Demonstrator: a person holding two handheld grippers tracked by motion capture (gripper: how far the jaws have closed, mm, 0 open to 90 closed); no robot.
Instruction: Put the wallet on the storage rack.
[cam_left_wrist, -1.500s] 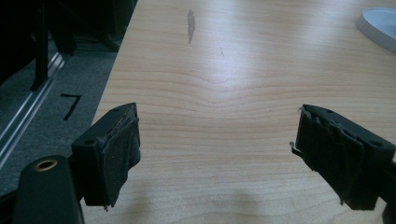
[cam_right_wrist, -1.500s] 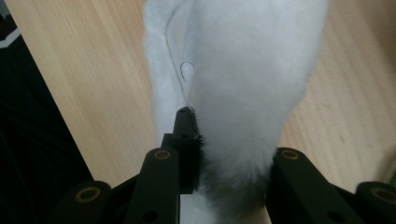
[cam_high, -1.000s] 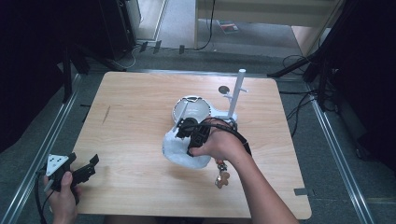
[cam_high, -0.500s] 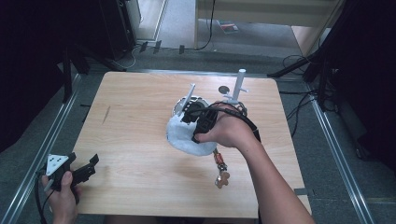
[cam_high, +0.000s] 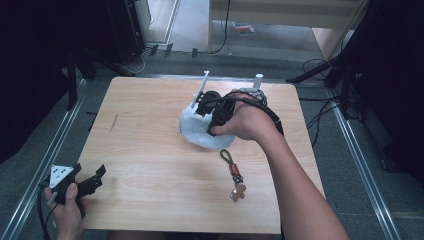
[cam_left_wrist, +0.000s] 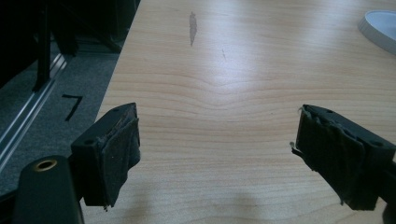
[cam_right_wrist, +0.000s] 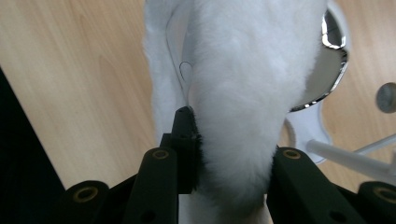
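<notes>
A white fluffy thing (cam_high: 196, 131) lies at the table's middle, partly over a small chrome mirror (cam_right_wrist: 329, 56) on a white stand. My right gripper (cam_high: 214, 109) reaches into it from the right, and in the right gripper view the white fluffy thing (cam_right_wrist: 247, 70) is pinched between the jaws of that right gripper (cam_right_wrist: 229, 140). A thin white rod (cam_high: 201, 89) sticks up beside the hand. My left gripper (cam_high: 99, 177) is held at the table's near left corner, and in its own view the left gripper (cam_left_wrist: 215, 154) stands open over bare wood.
A keychain (cam_high: 234, 176) with a dark loop and a brown charm lies on the wooden table (cam_high: 140, 150) in front of the right hand. A white post (cam_high: 258, 80) stands near the far edge. Cables and metal rails run along the floor around the table.
My right gripper has moved away from the person toward the far edge, taking the white fluffy thing with it. The white rod now shows above the hand. The left gripper has not moved.
</notes>
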